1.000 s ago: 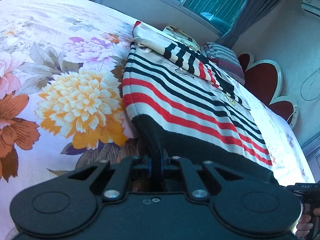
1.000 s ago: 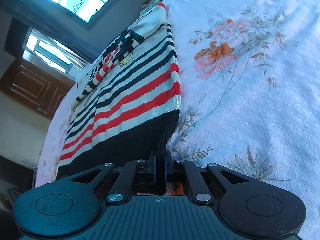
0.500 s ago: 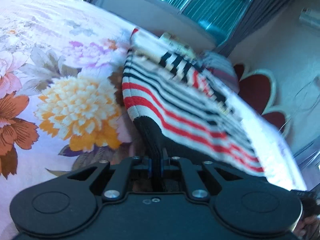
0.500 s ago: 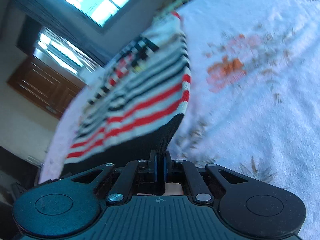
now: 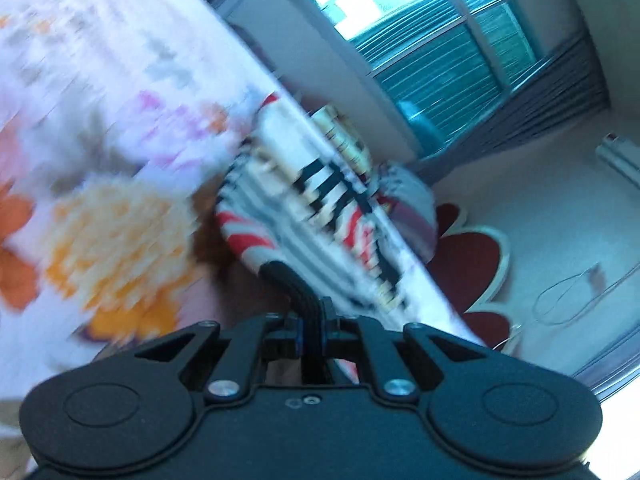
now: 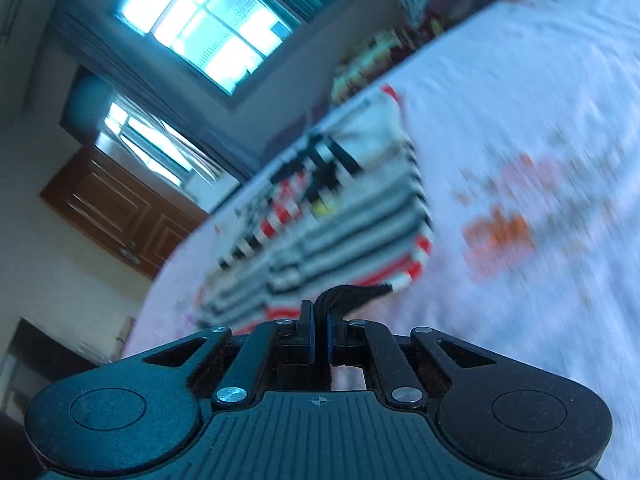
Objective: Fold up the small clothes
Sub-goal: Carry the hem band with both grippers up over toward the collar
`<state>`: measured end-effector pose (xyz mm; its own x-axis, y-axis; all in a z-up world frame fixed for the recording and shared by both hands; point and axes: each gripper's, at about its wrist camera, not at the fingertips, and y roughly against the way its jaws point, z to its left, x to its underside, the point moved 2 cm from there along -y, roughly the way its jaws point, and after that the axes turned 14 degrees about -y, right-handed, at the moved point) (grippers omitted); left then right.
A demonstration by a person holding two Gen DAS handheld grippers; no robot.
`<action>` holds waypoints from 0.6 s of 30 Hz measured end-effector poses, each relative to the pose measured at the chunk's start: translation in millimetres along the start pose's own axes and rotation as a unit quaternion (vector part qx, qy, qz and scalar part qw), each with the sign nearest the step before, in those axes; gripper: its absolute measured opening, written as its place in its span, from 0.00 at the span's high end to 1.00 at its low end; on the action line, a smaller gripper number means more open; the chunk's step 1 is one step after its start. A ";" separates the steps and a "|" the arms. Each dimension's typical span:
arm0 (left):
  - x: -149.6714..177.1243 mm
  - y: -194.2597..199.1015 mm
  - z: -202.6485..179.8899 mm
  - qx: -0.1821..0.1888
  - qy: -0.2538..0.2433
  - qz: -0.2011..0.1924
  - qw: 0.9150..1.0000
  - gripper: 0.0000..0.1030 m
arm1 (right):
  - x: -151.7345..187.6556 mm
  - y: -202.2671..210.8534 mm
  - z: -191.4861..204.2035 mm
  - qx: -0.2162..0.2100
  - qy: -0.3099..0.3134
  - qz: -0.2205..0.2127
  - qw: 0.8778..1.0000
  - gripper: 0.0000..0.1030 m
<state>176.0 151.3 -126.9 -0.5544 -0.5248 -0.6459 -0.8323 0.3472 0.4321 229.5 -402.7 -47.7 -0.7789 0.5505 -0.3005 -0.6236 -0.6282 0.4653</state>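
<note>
A small striped sweater (image 5: 304, 208), white with black and red stripes and a black hem, lies on the floral bedsheet (image 5: 100, 128). My left gripper (image 5: 312, 320) is shut on the black hem at its left corner and holds it lifted and curled back over the body. My right gripper (image 6: 319, 320) is shut on the hem's right corner (image 6: 352, 294), also lifted; the sweater (image 6: 340, 216) stretches away beyond it. Both views are motion-blurred.
The bed (image 6: 540, 120) extends right with floral print. Pillows (image 5: 404, 200) and a red headboard (image 5: 468, 264) lie beyond the sweater. A window (image 6: 208, 28) and a wooden door (image 6: 120, 208) are on the far wall.
Both grippers have lifted the black hem off the bed and carried it forward toward the collar. The lower part of the sweater now curls up and over.
</note>
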 end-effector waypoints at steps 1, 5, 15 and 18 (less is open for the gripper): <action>-8.5 -0.4 -5.6 0.010 -0.004 -0.010 1.000 0.94 | -7.5 -0.9 8.5 -0.005 0.004 -0.004 1.000 0.96; -40.8 -8.1 -20.5 0.024 -0.019 -0.031 0.999 0.94 | -37.7 -7.3 35.6 -0.012 0.017 -0.018 1.000 0.95; -123.1 -85.1 -29.2 0.029 -0.032 -0.030 0.999 0.94 | -134.0 -70.8 67.3 -0.010 -0.004 -0.038 0.999 0.95; -143.8 -117.6 -22.5 0.023 -0.039 -0.016 0.999 0.94 | -159.2 -104.0 69.7 -0.005 -0.011 -0.040 0.999 0.95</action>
<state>353.6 168.4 -70.7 -0.5252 -0.4743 -0.7065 -0.8474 0.3678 0.3830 423.0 -386.7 9.8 -0.7250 0.6112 -0.3175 -0.6842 -0.5868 0.4330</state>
